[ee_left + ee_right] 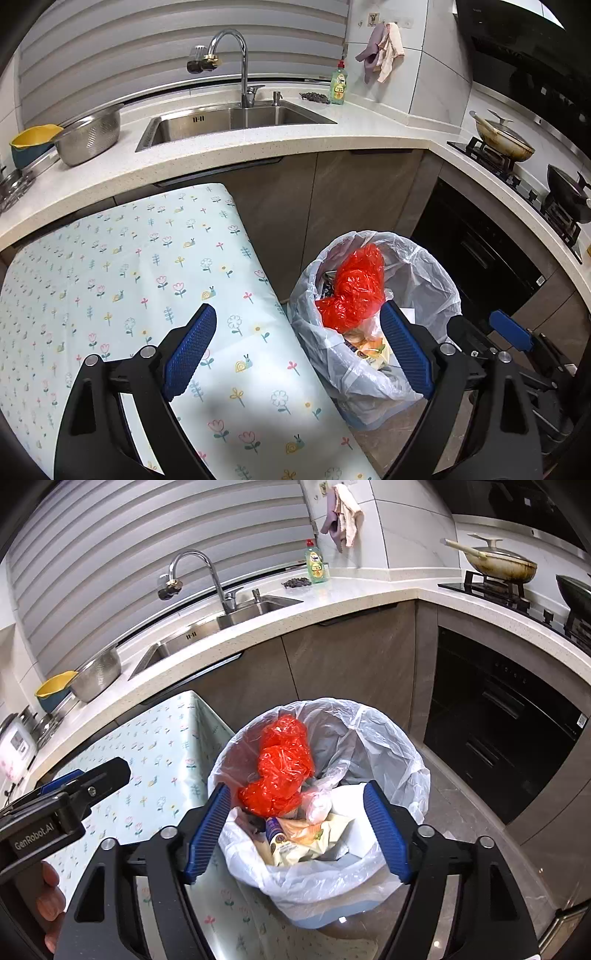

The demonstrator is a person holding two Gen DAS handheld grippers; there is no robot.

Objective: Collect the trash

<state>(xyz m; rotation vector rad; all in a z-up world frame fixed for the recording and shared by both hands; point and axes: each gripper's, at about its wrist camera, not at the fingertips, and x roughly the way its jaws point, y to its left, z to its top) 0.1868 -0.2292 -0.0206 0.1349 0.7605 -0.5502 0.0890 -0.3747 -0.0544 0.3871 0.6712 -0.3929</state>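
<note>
A bin lined with a white plastic bag (424, 258) (388, 738) stands on the floor beside the table. Inside lie a crumpled red plastic bag (354, 291) (284, 768) and food wrappers (295, 838). My left gripper (297, 310) is open, one finger over the flowered tablecloth (129, 277) and the other over the bin, nothing between them. My right gripper (297, 788) hangs open just above the bin's mouth, empty. Its blue pad (511, 328) shows at the right of the left wrist view.
The table with the flowered cloth (155, 746) touches the bin's left side. Behind runs a speckled counter (258, 147) with a steel sink (236, 118), a colander (92, 136) and a soap bottle (339, 85). A hob with pans (506, 140) and a dark oven (498, 720) stand to the right.
</note>
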